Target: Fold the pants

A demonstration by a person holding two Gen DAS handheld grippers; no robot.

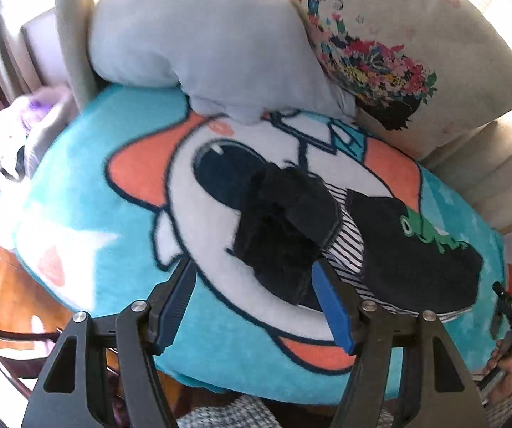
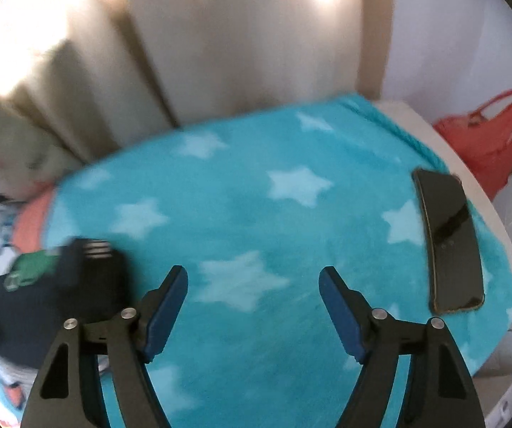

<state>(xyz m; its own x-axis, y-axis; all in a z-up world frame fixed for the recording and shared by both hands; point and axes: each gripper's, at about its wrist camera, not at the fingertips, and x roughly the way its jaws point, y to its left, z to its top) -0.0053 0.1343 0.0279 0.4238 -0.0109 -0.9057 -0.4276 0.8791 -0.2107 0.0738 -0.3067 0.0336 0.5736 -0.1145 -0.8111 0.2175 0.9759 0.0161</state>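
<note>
Both my tongs spread wide, holding nothing: left gripper (image 1: 254,278) above crumpled dark pants (image 1: 327,235) on blue blanket (image 1: 88,221), right gripper (image 2: 252,285) beside. Should pinch waistband edge, spread flat first.

Bright backlight glare, motion blur, fisheye-warped edges.

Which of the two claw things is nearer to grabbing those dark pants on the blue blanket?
Probably the left. The left gripper is open right over the crumpled pants. The right gripper is open over bare starry blanket, with the pants off to its left edge.
</note>
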